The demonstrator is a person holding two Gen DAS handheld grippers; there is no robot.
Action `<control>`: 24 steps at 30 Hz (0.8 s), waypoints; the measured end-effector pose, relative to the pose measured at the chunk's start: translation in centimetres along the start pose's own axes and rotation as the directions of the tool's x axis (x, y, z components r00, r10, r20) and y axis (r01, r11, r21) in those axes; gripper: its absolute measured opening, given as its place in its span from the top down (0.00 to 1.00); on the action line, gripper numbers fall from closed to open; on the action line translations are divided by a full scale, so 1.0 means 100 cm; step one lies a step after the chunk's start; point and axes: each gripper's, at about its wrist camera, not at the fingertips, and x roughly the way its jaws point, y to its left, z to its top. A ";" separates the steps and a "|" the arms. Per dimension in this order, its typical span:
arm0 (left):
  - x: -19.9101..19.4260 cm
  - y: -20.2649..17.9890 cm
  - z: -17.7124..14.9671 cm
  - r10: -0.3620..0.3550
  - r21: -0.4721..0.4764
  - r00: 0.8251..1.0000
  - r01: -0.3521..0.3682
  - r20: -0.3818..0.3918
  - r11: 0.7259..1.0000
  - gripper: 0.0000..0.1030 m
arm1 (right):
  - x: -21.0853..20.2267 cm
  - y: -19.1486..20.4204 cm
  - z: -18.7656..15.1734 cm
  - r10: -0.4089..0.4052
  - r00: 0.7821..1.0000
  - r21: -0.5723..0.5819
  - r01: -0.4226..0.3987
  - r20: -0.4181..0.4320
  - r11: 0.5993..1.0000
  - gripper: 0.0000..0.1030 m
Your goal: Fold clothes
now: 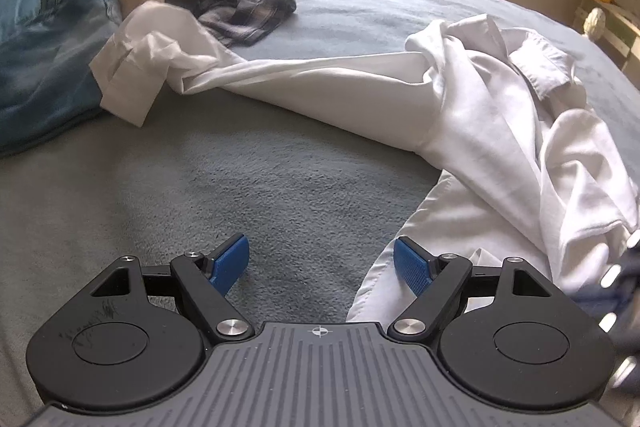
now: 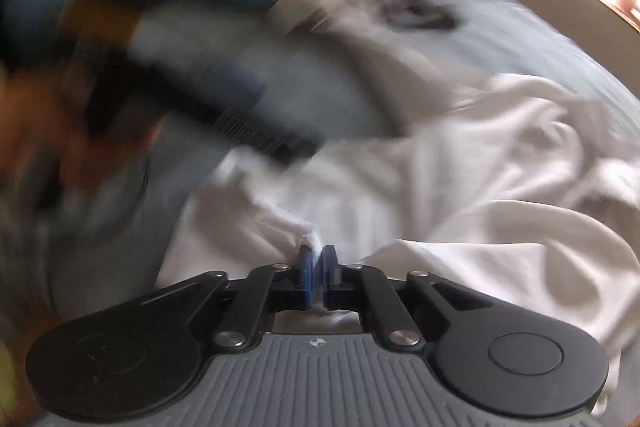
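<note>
**Right tongs pinch the white shirt, left tongs hang wide**

Here we are at the bed, grey-blue blanket across it, and the white shirt sprawls rumpled over the right half, one sleeve stretched toward the far left corner, its cuff lying against a blue pillow. The left tongs hover low over bare blanket, jaws spread wide, nothing between them; the shirt's hem lies just by the right-hand pad. The right tongs are clenched tight on a small fold of the white shirt, cloth poking up between the pads. That view is badly blurred. A dark plaid garment lies crumpled at the far end.
</note>
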 end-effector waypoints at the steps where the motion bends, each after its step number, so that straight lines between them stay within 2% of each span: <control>1: 0.000 0.002 0.002 -0.008 -0.018 1.000 0.008 0.000 1.000 0.22 | -0.008 -0.009 0.000 -0.007 0.999 0.065 0.005 0.035 0.998 1.00; 6: -0.002 0.002 0.011 -0.011 -0.041 1.000 0.012 0.020 0.999 0.22 | -0.049 -0.053 -0.009 -0.063 0.985 0.323 0.007 0.161 0.946 1.00; 9: -0.002 -0.003 0.010 -0.007 -0.030 1.000 0.007 0.017 1.000 0.22 | -0.072 -0.078 -0.014 -0.118 0.967 0.413 0.014 0.227 0.911 1.00; 12: 0.000 -0.007 0.006 -0.004 -0.014 1.000 0.004 0.001 1.000 0.22 | -0.102 -0.103 -0.020 -0.221 0.933 0.493 0.056 0.283 0.868 1.00; 14: 0.001 -0.010 0.004 0.000 -0.003 1.000 0.000 -0.006 1.000 0.22 | -0.122 -0.128 -0.024 -0.312 0.898 0.552 0.097 0.310 0.828 1.00; 16: 0.000 -0.012 0.004 0.006 0.003 1.000 -0.006 -0.004 1.000 0.22 | -0.146 -0.154 -0.029 -0.415 0.849 0.613 0.143 0.327 0.777 1.00; 17: 0.000 -0.013 0.005 0.008 0.004 1.000 -0.008 0.000 1.000 0.22 | -0.162 -0.167 -0.032 -0.476 0.816 0.643 0.176 0.328 0.745 1.00; 18: -0.001 -0.013 0.006 0.009 0.006 1.000 -0.009 0.005 1.000 0.22 | -0.177 -0.181 -0.035 -0.534 0.779 0.672 0.206 0.327 0.711 1.00; 20: -0.002 -0.015 0.009 0.012 0.009 1.000 -0.012 0.015 1.000 0.22 | -0.209 -0.204 -0.042 -0.652 0.690 0.730 0.264 0.313 0.630 1.00; 23: -0.001 -0.018 0.012 0.016 0.016 1.000 -0.017 0.027 1.000 0.22 | -0.248 -0.230 -0.053 -0.773 0.566 0.800 0.304 0.286 0.518 1.00; 24: 0.000 -0.019 0.013 0.018 0.019 0.999 -0.019 0.029 1.000 0.22 | -0.255 -0.236 -0.058 -0.800 0.538 0.815 0.317 0.266 0.485 1.00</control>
